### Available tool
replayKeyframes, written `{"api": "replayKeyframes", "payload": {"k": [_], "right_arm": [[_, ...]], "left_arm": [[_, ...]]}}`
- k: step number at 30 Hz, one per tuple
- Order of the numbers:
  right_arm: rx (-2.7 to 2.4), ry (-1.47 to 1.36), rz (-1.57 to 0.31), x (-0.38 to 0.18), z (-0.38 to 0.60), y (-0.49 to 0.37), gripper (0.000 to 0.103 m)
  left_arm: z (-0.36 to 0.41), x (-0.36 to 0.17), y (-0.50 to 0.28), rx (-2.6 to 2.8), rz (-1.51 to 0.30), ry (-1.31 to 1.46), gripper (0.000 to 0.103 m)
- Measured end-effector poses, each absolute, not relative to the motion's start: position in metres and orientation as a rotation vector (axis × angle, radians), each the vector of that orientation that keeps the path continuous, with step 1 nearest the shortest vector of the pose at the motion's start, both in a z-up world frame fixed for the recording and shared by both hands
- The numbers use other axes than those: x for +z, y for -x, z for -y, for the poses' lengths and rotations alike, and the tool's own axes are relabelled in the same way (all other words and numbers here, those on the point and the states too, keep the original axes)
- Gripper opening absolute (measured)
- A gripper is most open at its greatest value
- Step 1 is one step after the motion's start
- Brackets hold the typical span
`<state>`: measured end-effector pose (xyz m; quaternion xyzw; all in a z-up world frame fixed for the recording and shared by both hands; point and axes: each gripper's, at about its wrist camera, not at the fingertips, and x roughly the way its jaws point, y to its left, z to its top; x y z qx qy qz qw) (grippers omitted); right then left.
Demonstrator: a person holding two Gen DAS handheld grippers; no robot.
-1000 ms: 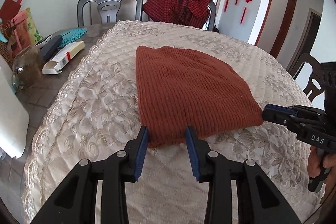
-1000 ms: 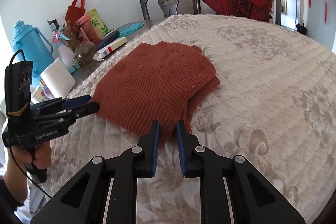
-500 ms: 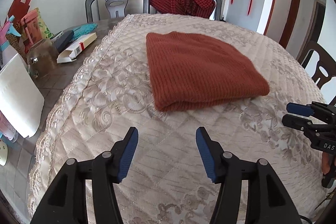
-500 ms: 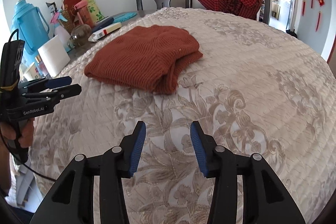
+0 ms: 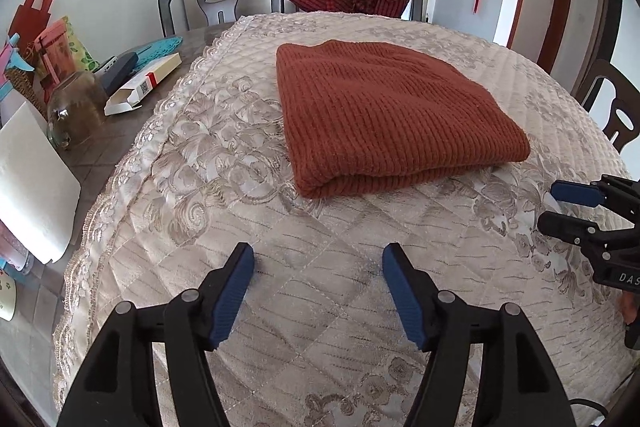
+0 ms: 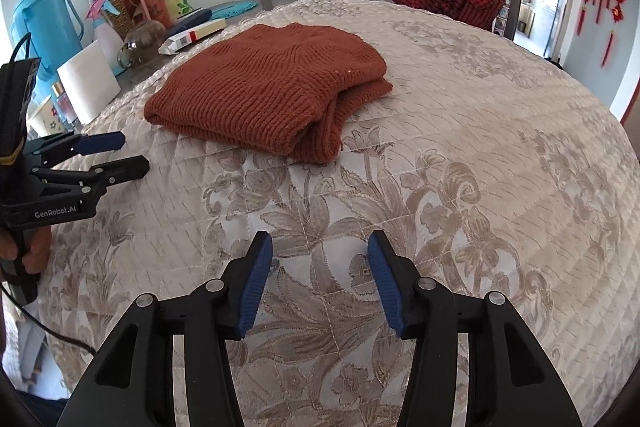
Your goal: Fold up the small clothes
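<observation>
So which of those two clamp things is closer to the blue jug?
Left. The left gripper hangs at the table side where the blue jug stands; the right gripper sits further along the table edge.
</observation>
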<state>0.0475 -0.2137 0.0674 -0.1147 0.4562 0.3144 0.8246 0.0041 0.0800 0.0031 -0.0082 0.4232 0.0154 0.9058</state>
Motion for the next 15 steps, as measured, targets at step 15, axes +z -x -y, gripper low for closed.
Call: {"api": "replayKeyframes", "payload": {"k": [15], "right_arm": [[0.653,0.277,-0.966,0.0659,0.2034,-0.047,0.061]], "left_arm": [[-0.0837,0.0018,-0.0041,0.048,-0.88,0.03,0.077]]}}
